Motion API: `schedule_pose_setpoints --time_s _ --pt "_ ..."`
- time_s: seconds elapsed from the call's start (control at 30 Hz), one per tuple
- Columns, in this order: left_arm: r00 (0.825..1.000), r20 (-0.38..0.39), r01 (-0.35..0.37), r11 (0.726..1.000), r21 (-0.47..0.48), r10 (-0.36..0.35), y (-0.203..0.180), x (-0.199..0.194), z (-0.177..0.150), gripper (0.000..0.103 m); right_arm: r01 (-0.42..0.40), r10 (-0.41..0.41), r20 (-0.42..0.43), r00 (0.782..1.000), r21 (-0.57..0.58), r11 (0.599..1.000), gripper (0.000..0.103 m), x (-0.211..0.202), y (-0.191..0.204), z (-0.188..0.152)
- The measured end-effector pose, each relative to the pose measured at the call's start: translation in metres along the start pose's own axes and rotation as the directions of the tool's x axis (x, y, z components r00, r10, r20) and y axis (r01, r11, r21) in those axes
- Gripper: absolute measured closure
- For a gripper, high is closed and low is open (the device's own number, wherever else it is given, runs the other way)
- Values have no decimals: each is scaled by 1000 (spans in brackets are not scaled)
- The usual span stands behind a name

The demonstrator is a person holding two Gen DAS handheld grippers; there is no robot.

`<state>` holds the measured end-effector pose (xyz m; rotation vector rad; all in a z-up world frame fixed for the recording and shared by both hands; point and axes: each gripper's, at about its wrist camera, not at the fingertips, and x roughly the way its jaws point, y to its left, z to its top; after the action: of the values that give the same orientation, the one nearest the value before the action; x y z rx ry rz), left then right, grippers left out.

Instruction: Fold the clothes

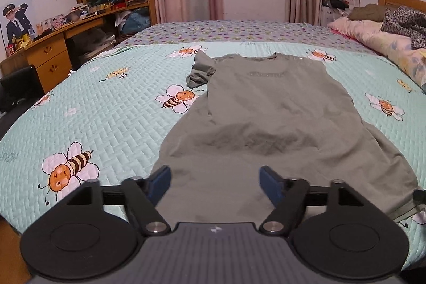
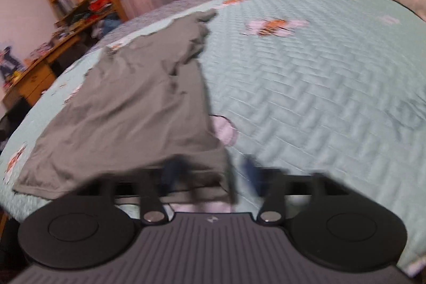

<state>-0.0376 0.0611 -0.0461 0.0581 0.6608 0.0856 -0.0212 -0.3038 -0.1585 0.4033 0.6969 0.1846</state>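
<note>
Left gripper (image 1: 215, 184) jaws released | right gripper (image 2: 210, 172) jaws spread | T-shirt (image 1: 269, 113) lengthwise, collar far | quilt (image 1: 111, 108)

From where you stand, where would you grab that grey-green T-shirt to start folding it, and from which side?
I would probably take the T-shirt by its hem corners, from the near edge of the bed. It lies flat on the bee quilt with collar far and hem close. The left gripper already hangs open over the hem; the right gripper, blurred, sits open at the hem's right corner.
</note>
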Motion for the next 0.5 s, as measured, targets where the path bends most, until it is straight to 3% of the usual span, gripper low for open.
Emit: schedule_pose_setpoints --time_s 0.1,0.17,0.23,0.33,0.4,0.5 --pt "1000 -15 -7 1000 -1 7 1 0 -2 26 -54 53 16 998 75 996 100 -9 -4 1" --pt "1000 -15 -5 1000 -14 5 7 -2 -3 26 -125 116 67 991 155 980 101 -35 -10 7" --pt "1000 -9 -11 1000 -26 10 13 -3 -2 25 -172 152 127 980 166 971 100 -69 -11 11" --pt "1000 -16 -10 999 -47 10 19 1 -3 24 -131 117 113 987 123 984 100 -91 -13 9" --pt "1000 -26 -6 998 -56 5 21 4 -4 24 -45 41 45 998 103 994 100 -83 -16 0" --pt "999 -45 1 1000 -25 -2 16 9 -8 24 26 -17 -87 996 102 994 99 -54 -17 -16"
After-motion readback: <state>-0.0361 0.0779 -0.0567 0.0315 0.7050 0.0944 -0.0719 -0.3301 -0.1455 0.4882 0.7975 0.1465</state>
